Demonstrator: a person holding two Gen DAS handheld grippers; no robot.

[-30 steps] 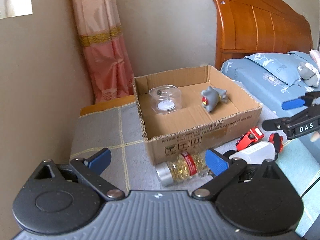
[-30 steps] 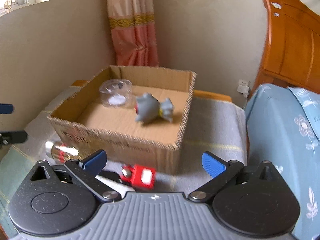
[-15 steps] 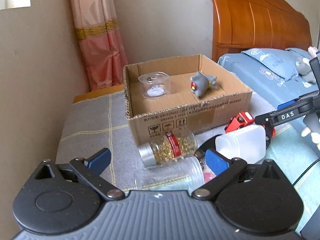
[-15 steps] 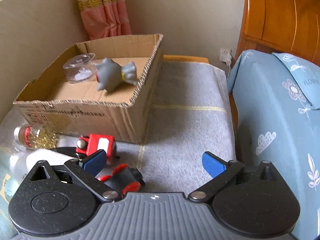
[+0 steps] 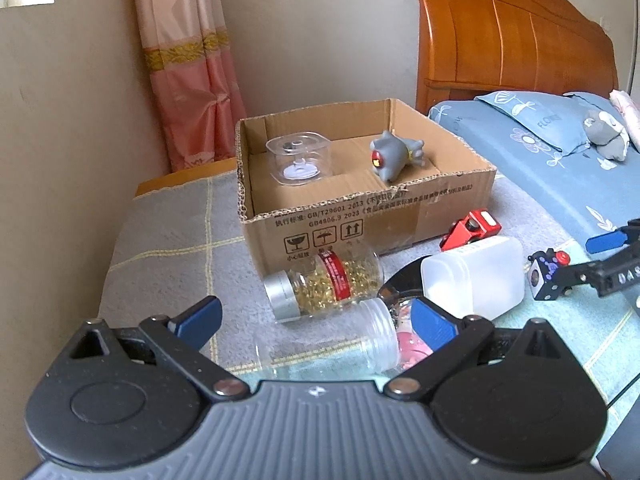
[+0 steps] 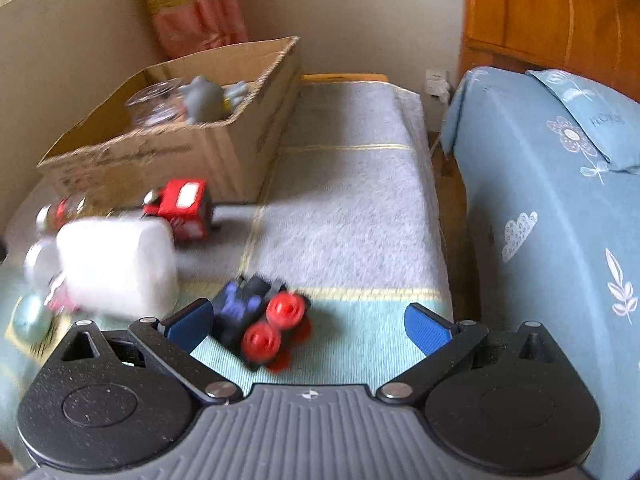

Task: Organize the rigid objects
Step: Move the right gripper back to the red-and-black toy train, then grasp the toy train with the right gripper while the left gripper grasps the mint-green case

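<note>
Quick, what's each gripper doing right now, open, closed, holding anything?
Left gripper: open, empty, above the clear jar.
Right gripper: open, empty, toy car between its fingers.

Walls (image 5: 312,32): beige, plain | curtain (image 5: 188,80): pink, hung in corner | headboard (image 5: 512,40): orange wood | bedding (image 5: 532,152): blue, flower-printed | wall socket (image 6: 438,80): white, fitted low

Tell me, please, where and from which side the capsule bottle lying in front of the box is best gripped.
Grip the capsule bottle across its round body, near the red label band, coming from above. It lies on its side, silver cap to the left, with the cardboard box just behind and an empty clear jar just in front; probably only the top is free.
</note>
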